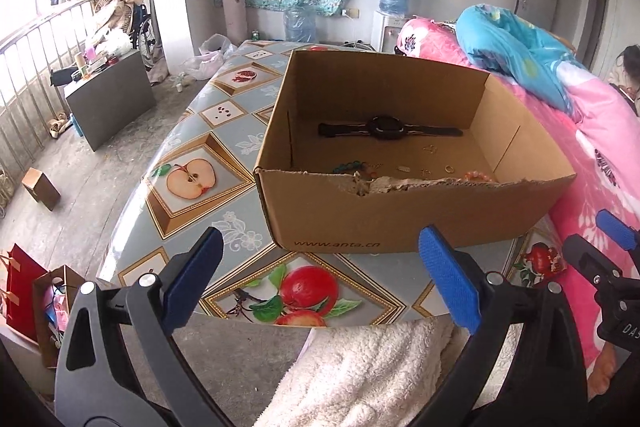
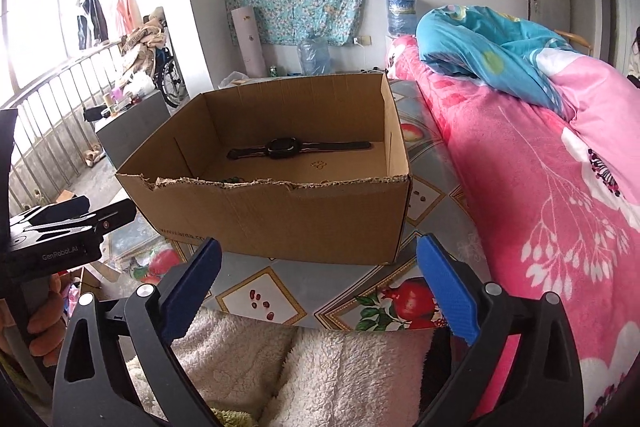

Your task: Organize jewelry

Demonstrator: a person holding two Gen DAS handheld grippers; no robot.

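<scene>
An open cardboard box (image 1: 400, 215) stands on a table covered with a fruit-print cloth (image 1: 224, 147). Inside it lies a black wristwatch (image 1: 386, 127) flat near the back. Small pieces lie along the front of the floor: green beads (image 1: 348, 167), a gold ring (image 1: 449, 169) and orange beads (image 1: 478, 175). My left gripper (image 1: 322, 239) is open and empty, just short of the box's front wall. In the right wrist view the box (image 2: 280, 223) and the watch (image 2: 286, 148) show again. My right gripper (image 2: 320, 245) is open and empty before that wall.
A pink flowered quilt (image 1: 592, 147) with a blue one (image 1: 512, 43) on top lies to the right of the table. A fluffy white cloth (image 1: 360, 367) lies below the grippers. On the floor to the left stand a grey cabinet (image 1: 108, 103) and a red bag (image 1: 22, 287).
</scene>
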